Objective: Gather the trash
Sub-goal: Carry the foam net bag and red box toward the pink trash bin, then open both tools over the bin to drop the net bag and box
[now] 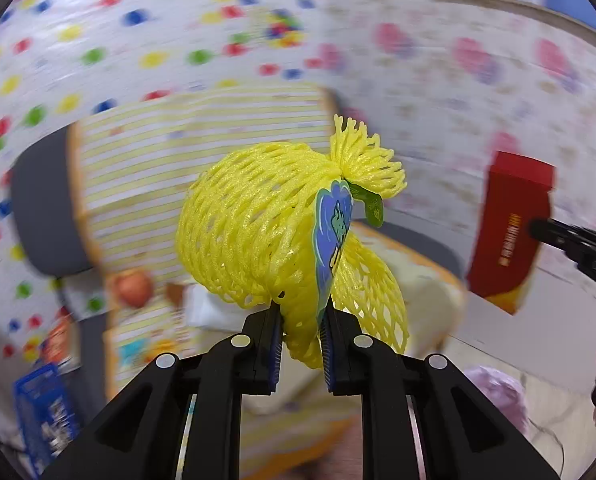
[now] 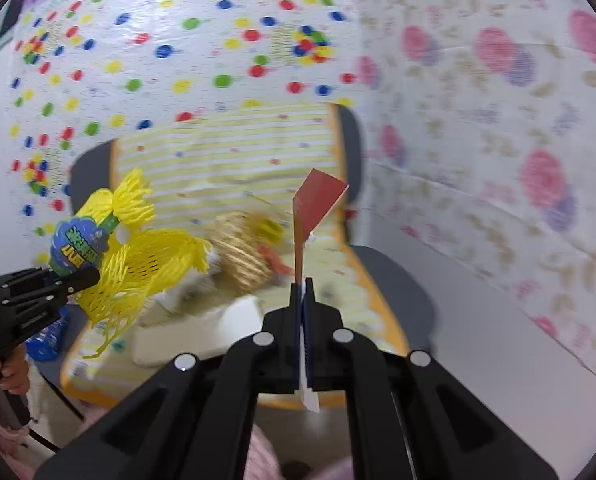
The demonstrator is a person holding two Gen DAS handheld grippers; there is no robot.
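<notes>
Holding both trash pieces up off the yellow-striped surface (image 2: 233,152), well clear of the leftover clutter on it. No bin shows in either view, so which way the drop lies can't be told.

Left tongs (image 1: 300,320): narrow gap, pads pinching the yellow foam fruit net (image 1: 257,232) at its lower edge with the blue label tag (image 1: 332,236); the net bulges up and away from the tongs, tufted end on top.

Right tongs (image 2: 302,300): fully closed on the red carton (image 2: 316,204), a flattened piece standing up from the jaws, long axis along the fingers.

Left view shows the carton's broad printed face at far right; right view shows it edge-on and thin. Right view shows the label's printed face, a woven golden item (image 2: 243,252) and white pieces on the surface; left view blurs these.
</notes>
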